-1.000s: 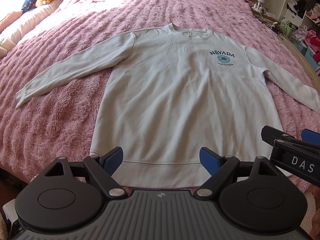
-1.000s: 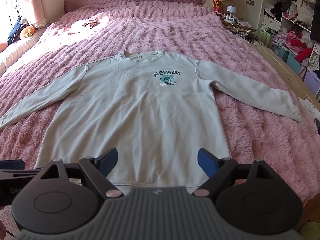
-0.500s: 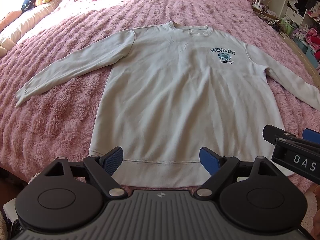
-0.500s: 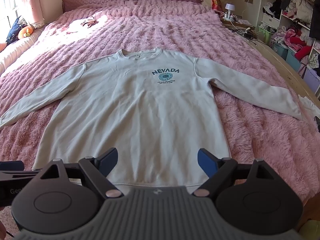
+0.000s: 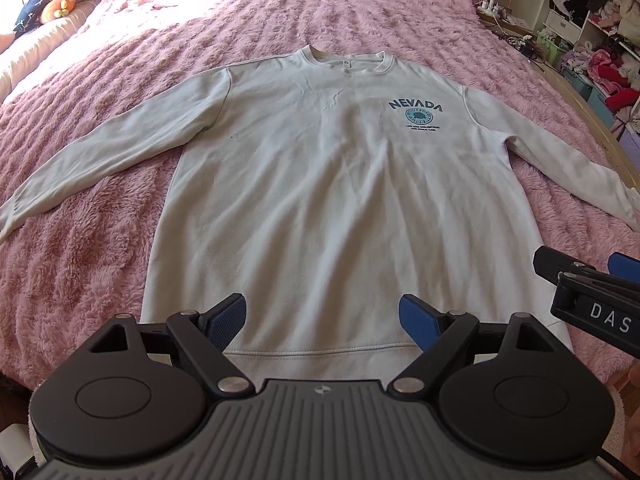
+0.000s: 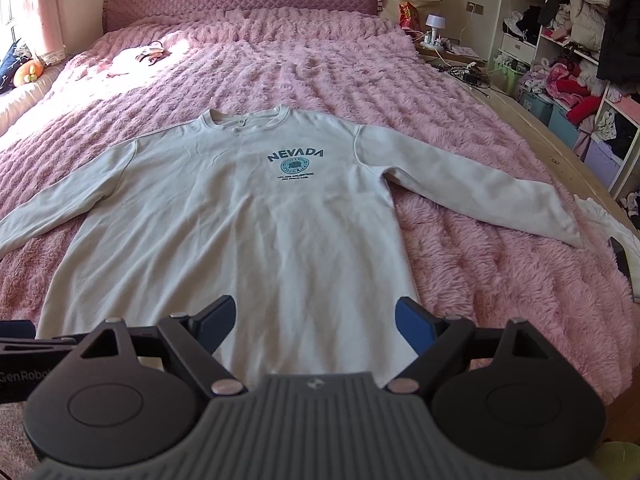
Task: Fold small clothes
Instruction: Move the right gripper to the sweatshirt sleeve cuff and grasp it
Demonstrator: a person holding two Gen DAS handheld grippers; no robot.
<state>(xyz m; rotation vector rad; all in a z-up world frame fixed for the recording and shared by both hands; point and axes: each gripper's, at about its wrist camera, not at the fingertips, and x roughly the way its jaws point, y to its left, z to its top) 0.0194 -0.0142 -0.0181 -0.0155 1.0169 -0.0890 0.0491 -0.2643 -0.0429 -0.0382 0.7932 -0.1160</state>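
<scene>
Your left gripper (image 5: 322,318) and right gripper (image 6: 314,320) are both wide open and holding nothing, and the sweatshirt (image 5: 340,208) lies flat near the bed's (image 5: 80,260) bottom edge, not folded yet.

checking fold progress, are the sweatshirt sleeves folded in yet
No, both sleeves of the sweatshirt lie spread out flat on the pink bedspread.

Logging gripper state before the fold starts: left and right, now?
Left gripper: open, holding nothing, above the sweatshirt hem.
Right gripper: open, holding nothing.
</scene>
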